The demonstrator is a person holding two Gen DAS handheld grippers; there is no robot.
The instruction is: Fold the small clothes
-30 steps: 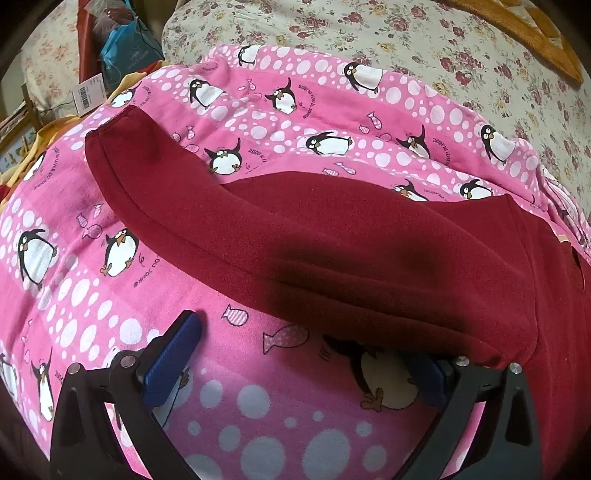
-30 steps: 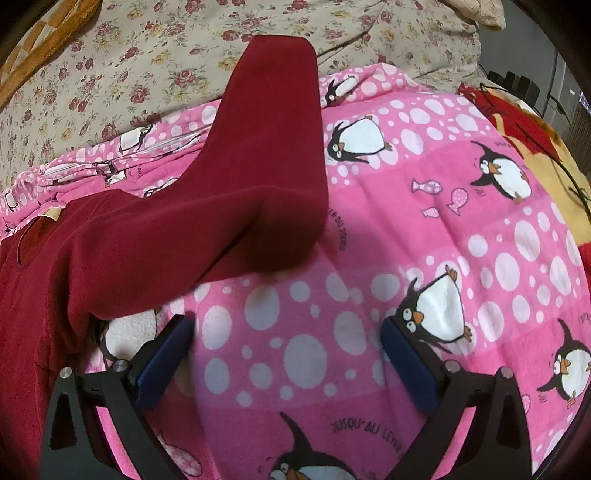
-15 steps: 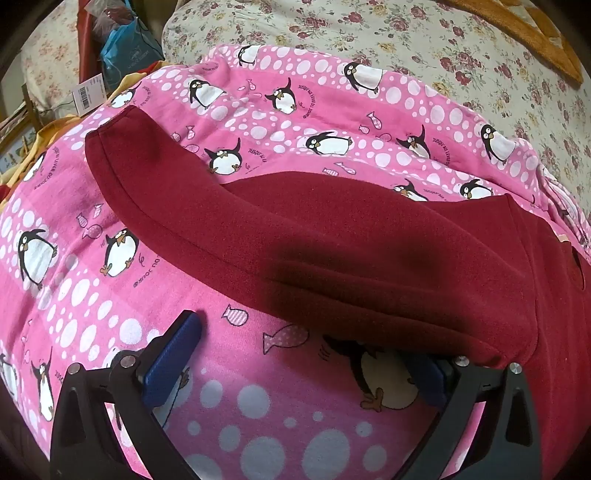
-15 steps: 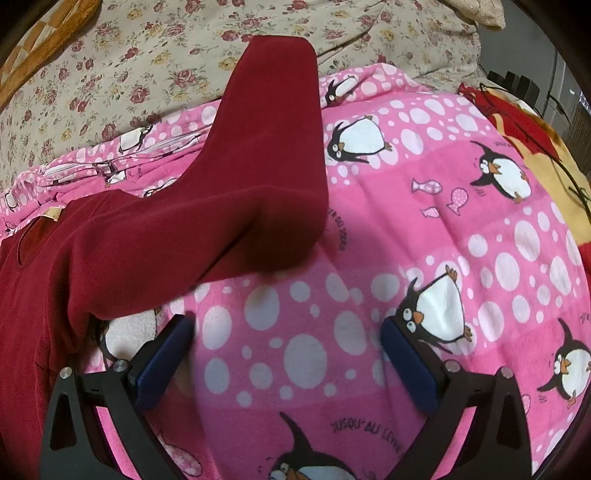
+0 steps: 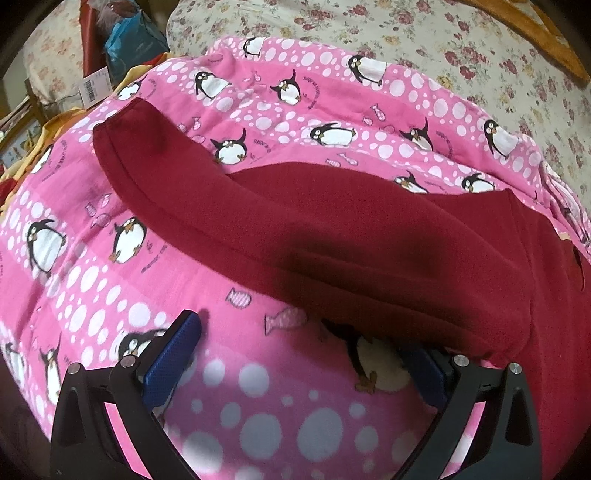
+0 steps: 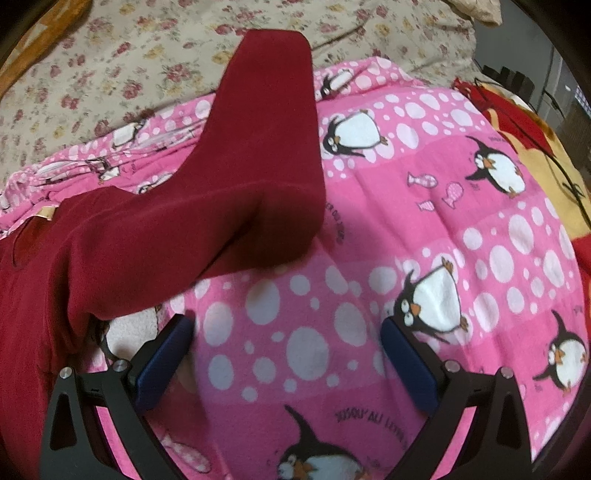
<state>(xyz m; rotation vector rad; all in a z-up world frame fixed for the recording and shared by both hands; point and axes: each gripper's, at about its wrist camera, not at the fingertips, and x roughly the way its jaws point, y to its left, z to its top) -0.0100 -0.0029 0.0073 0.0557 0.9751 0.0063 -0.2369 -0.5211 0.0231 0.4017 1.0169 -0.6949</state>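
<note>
I see both left gripper (image 5: 303, 354) and right gripper (image 6: 288, 354) spread wide, holding nothing; fleecy maroon garment (image 5: 351, 236) sleeves just ahead on penguin blanket (image 6: 443, 229).

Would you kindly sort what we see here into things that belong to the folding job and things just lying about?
Job:
red top
left claw, open
right claw, open

Lying about:
penguin blanket
floral sheet
blue bag
barcode tag

Floral-sheeted bed (image 5: 424, 33) carries pink penguin blanket (image 5: 295, 96); dark red garment (image 5: 369, 236) lies spread on blanket.
</note>
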